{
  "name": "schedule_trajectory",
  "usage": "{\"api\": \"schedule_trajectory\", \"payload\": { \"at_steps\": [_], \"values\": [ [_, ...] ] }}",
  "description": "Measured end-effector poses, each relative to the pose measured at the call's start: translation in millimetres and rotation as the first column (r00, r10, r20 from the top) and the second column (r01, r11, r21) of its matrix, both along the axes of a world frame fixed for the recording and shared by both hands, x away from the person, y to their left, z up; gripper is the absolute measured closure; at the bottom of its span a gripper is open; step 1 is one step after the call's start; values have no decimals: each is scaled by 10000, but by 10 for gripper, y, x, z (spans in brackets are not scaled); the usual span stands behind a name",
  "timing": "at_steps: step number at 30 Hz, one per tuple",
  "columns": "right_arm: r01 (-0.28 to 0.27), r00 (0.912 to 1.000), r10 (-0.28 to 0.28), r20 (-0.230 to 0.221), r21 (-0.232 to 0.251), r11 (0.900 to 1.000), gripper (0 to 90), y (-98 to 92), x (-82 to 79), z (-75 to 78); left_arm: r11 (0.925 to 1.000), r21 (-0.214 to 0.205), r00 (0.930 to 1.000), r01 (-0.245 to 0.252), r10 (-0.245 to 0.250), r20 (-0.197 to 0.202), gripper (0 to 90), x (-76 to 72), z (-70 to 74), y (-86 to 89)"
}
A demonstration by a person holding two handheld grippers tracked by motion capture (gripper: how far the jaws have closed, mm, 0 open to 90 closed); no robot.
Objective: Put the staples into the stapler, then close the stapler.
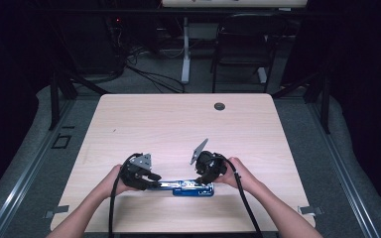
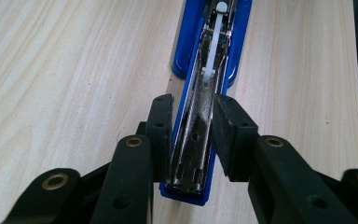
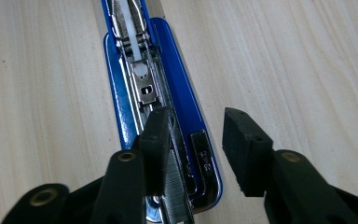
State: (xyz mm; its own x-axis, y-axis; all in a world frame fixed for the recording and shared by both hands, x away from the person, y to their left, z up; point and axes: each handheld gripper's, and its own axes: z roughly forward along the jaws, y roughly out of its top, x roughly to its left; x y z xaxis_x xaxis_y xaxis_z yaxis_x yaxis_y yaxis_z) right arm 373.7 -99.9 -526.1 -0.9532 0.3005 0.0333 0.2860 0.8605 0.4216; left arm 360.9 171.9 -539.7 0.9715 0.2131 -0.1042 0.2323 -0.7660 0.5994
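A blue stapler (image 1: 191,187) lies opened out flat on the surface (image 1: 178,129), near the near edge and about midway between left and right. Its metal staple channel faces up, running left to right between the two hands.

The left tongs (image 1: 154,182) sit at the stapler's left end. In the left gripper view the two black pads (image 2: 161,133) press on either side of the metal channel (image 2: 198,135), so the left tongs (image 2: 193,135) are clamped on the stapler (image 2: 214,42), whose blue base runs away toward the far end of that view.

The right tongs (image 1: 204,179) hang over the stapler's right end. In the right gripper view the right tongs (image 3: 198,142) stand partly open: one pad (image 3: 156,135) is over the metal channel next to a strip of staples (image 3: 175,191), while the other pad is out over bare wood, clear of the blue base (image 3: 186,107). They grip nothing that I can see.

A dark round grommet (image 1: 220,106) sits in the surface near its far edge.
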Motion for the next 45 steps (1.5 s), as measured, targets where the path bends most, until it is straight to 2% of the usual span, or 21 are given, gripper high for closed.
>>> {"api": "schedule_trajectory", "payload": {
  "at_steps": [1,5,12,13,14,17,18,25,27,28,29,31,33,34,35,42,45],
  "values": [
    [22,10000,-22,-7,18,10000,603,-3,1,0,9999,-123,10000,17,-18,-43,693,1,-8,0],
    [177,9998,-177,-8,319,9993,563,-38,4,7,9999,-154,10000,17,-17,-29,689,2,-10,3],
    [547,9984,-532,-187,861,9948,435,-95,35,42,10000,-42,10000,-6,6,-35,673,7,0,32],
    [603,9980,-582,-253,897,9941,427,-101,40,46,9999,97,10000,-35,35,27,670,6,9,37],
    [653,9977,-635,-215,929,9935,417,-106,42,48,10000,-72,10000,-10,9,-47,669,8,-1,39],
    [781,9968,-760,-247,991,9920,384,-114,40,56,10000,-51,10000,-18,17,-30,668,5,1,40],
    [804,9966,-784,-238,992,9918,377,-116,40,60,10000,74,10000,-44,44,30,667,2,9,39],
    [960,9952,-930,-319,1120,9891,281,-136,37,82,10000,-69,10000,-33,33,-67,654,17,-2,40],
    [971,9949,-935,-375,1122,9889,264,-142,37,80,10000,73,10000,-61,61,8,649,13,9,37],
    [997,9947,-960,-374,1127,9886,261,-143,36,81,10000,14,10000,-72,72,2,647,12,6,36],
    [1019,9945,-982,-367,1176,9878,258,-151,36,89,9999,130,9999,-89,89,51,644,12,14,37],
    [1082,9939,-1050,-343,1113,9879,259,-159,34,109,10000,-49,10000,-64,64,-28,637,17,2,43],
    [1085,9939,-1051,-348,1171,9872,258,-162,38,110,9998,162,9999,-101,100,55,636,15,15,53],
    [1087,9938,-1055,-337,1166,9872,259,-163,38,111,9999,128,9999,-107,107,33,633,15,13,58],
    [1098,9937,-1065,-346,1154,9872,264,-161,37,110,10000,-38,10000,-89,88,-33,631,16,2,61],
    [1006,9949,-990,-204,1004,9898,329,-139,15,110,9998,133,9998,-171,171,29,614,15,15,79],
    [982,9951,-969,-174,1057,9895,339,-136,19,112,9996,78,9996,-262,263,-60,592,24,9,91]
  ]
}}
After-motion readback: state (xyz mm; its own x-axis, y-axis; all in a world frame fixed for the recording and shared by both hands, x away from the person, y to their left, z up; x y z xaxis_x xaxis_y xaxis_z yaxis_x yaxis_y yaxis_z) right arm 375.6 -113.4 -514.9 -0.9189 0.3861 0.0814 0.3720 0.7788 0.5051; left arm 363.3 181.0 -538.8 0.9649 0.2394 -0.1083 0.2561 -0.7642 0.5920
